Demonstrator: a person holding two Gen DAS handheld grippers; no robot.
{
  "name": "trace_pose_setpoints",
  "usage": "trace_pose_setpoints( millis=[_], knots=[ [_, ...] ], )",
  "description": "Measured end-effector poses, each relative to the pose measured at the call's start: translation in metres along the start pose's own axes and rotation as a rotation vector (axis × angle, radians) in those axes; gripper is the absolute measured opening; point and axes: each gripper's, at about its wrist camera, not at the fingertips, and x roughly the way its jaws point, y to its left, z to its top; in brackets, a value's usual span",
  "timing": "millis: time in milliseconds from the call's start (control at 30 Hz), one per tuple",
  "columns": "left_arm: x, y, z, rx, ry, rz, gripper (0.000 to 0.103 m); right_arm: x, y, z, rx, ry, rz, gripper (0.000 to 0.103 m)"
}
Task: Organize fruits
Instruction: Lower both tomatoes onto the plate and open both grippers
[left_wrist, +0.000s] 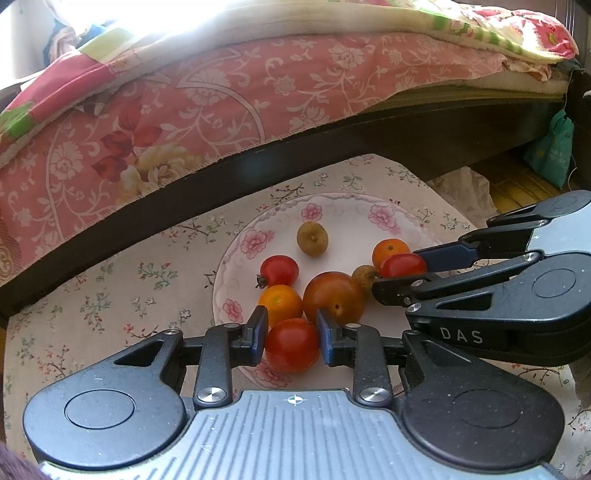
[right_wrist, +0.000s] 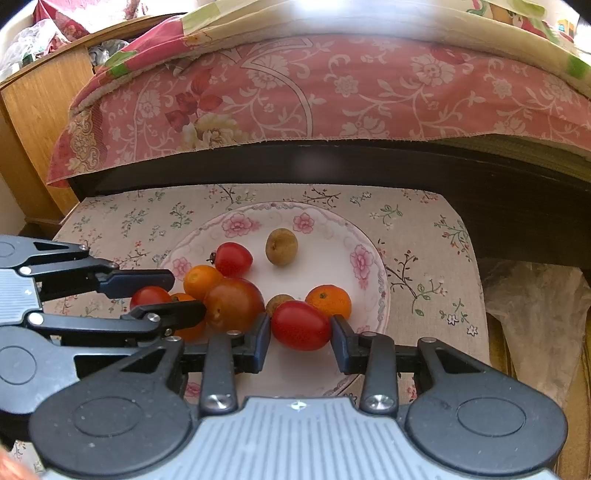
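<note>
A white flowered plate (left_wrist: 388, 325) (right_wrist: 332, 236) holds several small fruits: red tomatoes, orange kumquats, brown longans and a large red-orange plum (left_wrist: 332, 295) (right_wrist: 232, 304). My left gripper (left_wrist: 291, 334) is shut on a red tomato (left_wrist: 291, 345) at the plate's near edge; it shows in the right wrist view (right_wrist: 162, 293) too. My right gripper (right_wrist: 301, 332) has its pads against another red tomato (right_wrist: 301, 325), which also shows in the left wrist view (left_wrist: 402, 265). A longan (left_wrist: 312, 238) (right_wrist: 281, 246) lies alone at the plate's far side.
The plate sits on a small table with a flowered cloth (left_wrist: 110, 295) (right_wrist: 424, 258). A bed with a pink floral quilt (left_wrist: 221, 92) (right_wrist: 332, 85) and dark frame runs just behind it. A wooden cabinet (right_wrist: 40, 110) stands left.
</note>
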Motion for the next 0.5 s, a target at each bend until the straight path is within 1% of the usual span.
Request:
trace_pose_setpoints(
  millis=[500],
  knots=[
    [-0.0017,0.001,0.0004,-0.001,-0.006,0.001,0.039,0.0012,0.0004,0.0,0.0,0.002,-0.007,0.039]
  ],
)
